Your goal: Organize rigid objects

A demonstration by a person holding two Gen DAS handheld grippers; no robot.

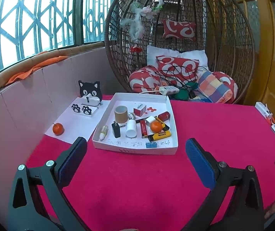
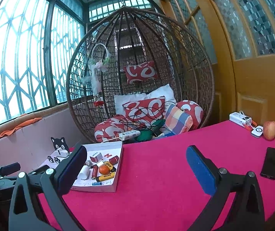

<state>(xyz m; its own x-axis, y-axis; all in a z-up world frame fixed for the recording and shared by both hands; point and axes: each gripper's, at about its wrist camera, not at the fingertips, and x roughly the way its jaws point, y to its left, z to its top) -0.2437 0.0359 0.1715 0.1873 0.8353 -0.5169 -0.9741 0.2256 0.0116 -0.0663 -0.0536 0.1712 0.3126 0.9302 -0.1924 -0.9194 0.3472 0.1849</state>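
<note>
A white shallow box (image 1: 168,104) sits on the red tablecloth and holds several small items: a cardboard tube (image 1: 121,114), a white bottle (image 1: 131,128), an orange (image 1: 156,127), yellow lighters (image 1: 159,135), a red can (image 1: 164,116). The box also shows in the right wrist view (image 2: 119,165). A second orange (image 1: 58,128) lies on white paper left of the box. My left gripper (image 1: 136,150) is open and empty, just in front of the box. My right gripper (image 2: 135,159) is open and empty, to the right of the box above the cloth.
A cat-shaped stand (image 1: 89,94) is behind the paper. A black phone (image 2: 270,162), an apple (image 2: 270,130) and white devices (image 2: 240,118) lie at the right. A wicker hanging chair (image 2: 137,77) with cushions stands behind the table. A pink wall (image 1: 31,96) borders the left.
</note>
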